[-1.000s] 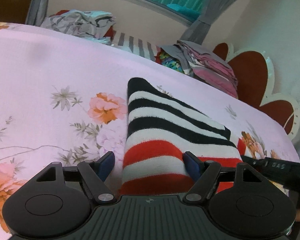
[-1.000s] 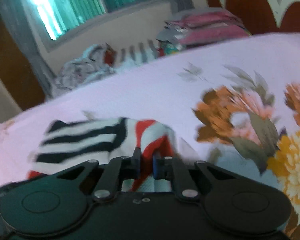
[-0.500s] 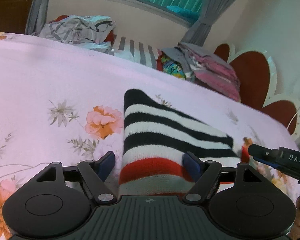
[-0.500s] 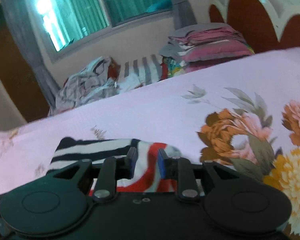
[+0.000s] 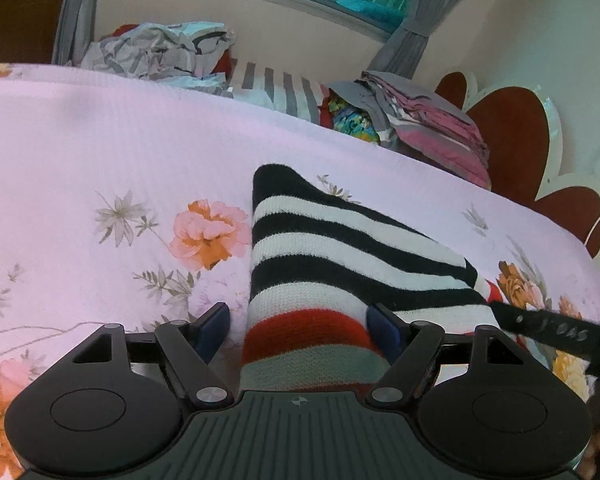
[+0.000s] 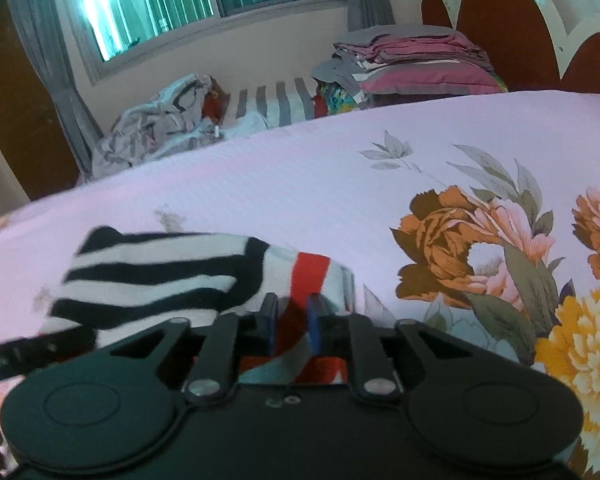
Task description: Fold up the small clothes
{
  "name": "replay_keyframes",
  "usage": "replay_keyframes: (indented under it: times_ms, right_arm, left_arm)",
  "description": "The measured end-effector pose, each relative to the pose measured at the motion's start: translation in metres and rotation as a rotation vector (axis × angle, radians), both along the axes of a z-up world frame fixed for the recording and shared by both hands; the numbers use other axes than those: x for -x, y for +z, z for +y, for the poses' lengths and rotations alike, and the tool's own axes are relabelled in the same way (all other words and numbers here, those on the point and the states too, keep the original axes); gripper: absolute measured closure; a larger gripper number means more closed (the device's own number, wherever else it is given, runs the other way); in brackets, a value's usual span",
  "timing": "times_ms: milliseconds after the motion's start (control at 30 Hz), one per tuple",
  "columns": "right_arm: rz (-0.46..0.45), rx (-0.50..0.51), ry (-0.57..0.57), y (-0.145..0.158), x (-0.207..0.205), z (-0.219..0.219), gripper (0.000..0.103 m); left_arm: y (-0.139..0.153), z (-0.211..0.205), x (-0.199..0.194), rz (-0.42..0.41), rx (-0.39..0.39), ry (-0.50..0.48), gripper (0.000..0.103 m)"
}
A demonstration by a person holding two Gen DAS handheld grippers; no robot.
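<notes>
A small knitted garment (image 5: 332,256) with black, white and red stripes lies folded on the pink floral bedsheet (image 5: 100,152). My left gripper (image 5: 300,330) is open, its blue fingertips on either side of the garment's near red-striped end. In the right wrist view the same garment (image 6: 160,268) lies at lower left. My right gripper (image 6: 291,322) stands part open, with the garment's red and grey edge between its fingertips. The right gripper's finger shows as a black bar (image 5: 556,332) at the left view's right edge.
A crumpled grey pile of clothes (image 5: 156,52) and a grey-striped cloth (image 5: 280,88) lie at the bed's far edge. A stack of folded pink and grey clothes (image 5: 428,120) sits by the red and white headboard (image 5: 512,136). Window and curtains behind.
My right gripper's fingers have spread from shut on the garment's edge to part open. The left gripper has stayed open around the garment's near end, shifting slightly.
</notes>
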State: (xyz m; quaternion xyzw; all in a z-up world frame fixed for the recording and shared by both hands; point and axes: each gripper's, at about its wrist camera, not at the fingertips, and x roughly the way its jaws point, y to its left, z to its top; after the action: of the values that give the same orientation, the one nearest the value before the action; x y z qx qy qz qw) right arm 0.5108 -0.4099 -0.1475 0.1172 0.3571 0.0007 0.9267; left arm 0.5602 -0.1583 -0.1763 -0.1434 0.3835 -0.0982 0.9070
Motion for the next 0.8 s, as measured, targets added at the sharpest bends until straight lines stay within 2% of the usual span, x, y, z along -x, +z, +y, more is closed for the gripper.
replay_keyframes:
  times_ms: [433, 633, 800]
  right_arm:
    - [-0.049, -0.006, 0.090, 0.029, 0.044, 0.018, 0.077]
    - [-0.021, 0.032, 0.109, 0.019, 0.067, 0.022, 0.077]
    - [-0.004, 0.084, 0.097, 0.006, 0.066, 0.020, 0.085]
  left_arm:
    - [0.029, -0.001, 0.033, -0.060, -0.041, -0.051, 0.028]
    - [0.024, -0.002, 0.057, -0.057, -0.063, -0.090, 0.028]
    - [0.012, 0.003, 0.059, -0.032, -0.055, -0.081, 0.024]
